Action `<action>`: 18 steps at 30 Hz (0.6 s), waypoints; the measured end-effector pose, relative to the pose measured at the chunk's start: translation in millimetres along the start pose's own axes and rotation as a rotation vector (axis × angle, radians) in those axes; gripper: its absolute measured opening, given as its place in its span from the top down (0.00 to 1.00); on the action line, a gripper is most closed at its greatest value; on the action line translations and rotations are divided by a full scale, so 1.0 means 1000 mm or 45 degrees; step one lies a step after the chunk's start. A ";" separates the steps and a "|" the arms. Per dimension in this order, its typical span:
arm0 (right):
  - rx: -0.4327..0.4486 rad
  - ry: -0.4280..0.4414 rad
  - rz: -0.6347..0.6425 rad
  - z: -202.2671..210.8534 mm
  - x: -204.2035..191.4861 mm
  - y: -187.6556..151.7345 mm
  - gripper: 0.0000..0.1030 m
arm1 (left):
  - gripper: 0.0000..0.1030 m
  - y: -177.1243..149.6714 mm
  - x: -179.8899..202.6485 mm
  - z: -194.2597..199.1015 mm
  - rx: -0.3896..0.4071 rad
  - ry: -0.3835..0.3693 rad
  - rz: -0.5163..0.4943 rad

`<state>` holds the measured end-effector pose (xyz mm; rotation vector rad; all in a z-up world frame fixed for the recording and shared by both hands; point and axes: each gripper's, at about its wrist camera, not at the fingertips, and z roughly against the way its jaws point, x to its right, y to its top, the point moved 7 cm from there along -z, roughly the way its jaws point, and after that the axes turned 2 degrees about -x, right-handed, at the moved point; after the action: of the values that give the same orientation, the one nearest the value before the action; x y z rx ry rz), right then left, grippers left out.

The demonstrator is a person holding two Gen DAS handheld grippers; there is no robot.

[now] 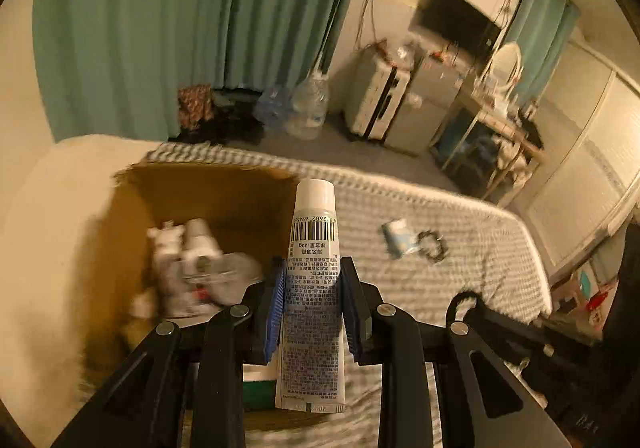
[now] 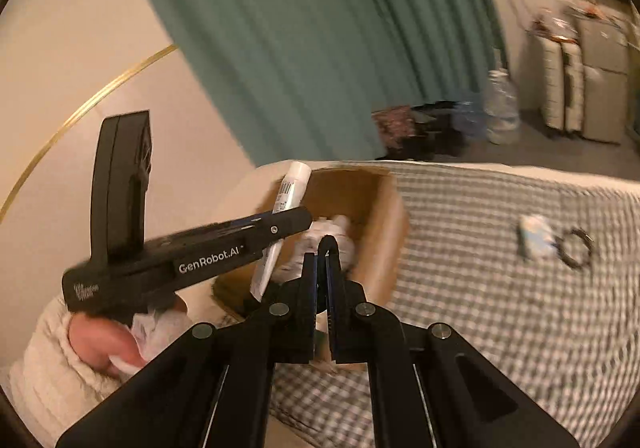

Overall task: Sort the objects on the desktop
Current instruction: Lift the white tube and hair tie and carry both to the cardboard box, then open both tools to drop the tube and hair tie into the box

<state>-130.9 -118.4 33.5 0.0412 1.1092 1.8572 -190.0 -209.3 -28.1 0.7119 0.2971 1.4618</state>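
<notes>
Left wrist view, entry 1: left gripper (image 1: 312, 268) was clamped on white tube (image 1: 314, 288), blue pads pressing both flat sides approx mid-body, cap end pointing fwd and up. Tube was held in air at near rim of cardboard box (image 1: 120, 248), not yet inside it.

Risks (judged):
- Tube looked soft and flat; pads held only its middle, so it could pivot or slide out w/ a quick swing.
- If let go too early it would likely land on bed (image 1: 440, 208) beside box, or catch box edge and tip out.
- Box already held several white items (image 1: 192, 260), blurred, no ID poss.; tube dropped on the pile might roll back over the rim.
- Both grippers were near each other over box; a clash was poss.

Pose:
- Right wrist view showed left gripper (image 2: 294, 222) reaching in from left, level to slightly raised, tube (image 2: 286, 204) angled up-right over box's near-left corner. Person's hand (image 2: 104, 344) in pale knit sleeve gripped its handle.
- Right gripper (image 2: 327, 248) was shut w/ nothing between pads, pointing at box (image 2: 384, 232) from in front.

Left on bed, well apart from box: small blue-white pack (image 1: 396, 240), dark ring-shaped item (image 1: 432, 244) just beside it.
</notes>
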 end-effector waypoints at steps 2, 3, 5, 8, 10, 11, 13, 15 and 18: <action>-0.028 0.011 0.008 -0.019 -0.012 0.003 0.96 | 0.75 -0.003 -0.029 0.000 -0.003 0.080 -0.023; -0.049 0.014 0.004 -0.033 -0.016 0.003 0.96 | 0.75 -0.009 -0.037 0.000 -0.012 0.077 -0.025; -0.092 -0.004 -0.007 -0.060 -0.020 0.002 0.96 | 0.75 -0.016 -0.062 -0.012 -0.020 0.062 0.037; -0.155 -0.036 -0.024 -0.092 -0.023 -0.001 0.96 | 0.75 -0.031 -0.088 -0.035 -0.075 0.076 0.083; -0.171 -0.066 -0.014 -0.106 -0.023 -0.006 0.95 | 0.74 -0.043 -0.096 -0.050 -0.123 0.088 0.020; -0.172 -0.081 -0.015 -0.109 -0.022 -0.008 0.95 | 0.73 -0.047 -0.099 -0.054 -0.130 0.094 -0.002; -0.166 -0.117 -0.047 -0.116 -0.017 -0.007 0.88 | 0.64 -0.051 -0.106 -0.058 -0.124 0.078 -0.019; -0.164 -0.133 -0.118 -0.120 -0.008 -0.005 0.67 | 0.33 -0.053 -0.112 -0.056 -0.120 0.060 0.013; -0.144 -0.123 -0.226 -0.120 0.005 0.004 0.60 | 0.24 -0.053 -0.124 -0.051 -0.137 0.036 0.083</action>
<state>-191.0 -195.8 -36.8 -0.0318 0.9103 1.7368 -192.5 -313.1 -127.7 0.6195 0.2171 1.5393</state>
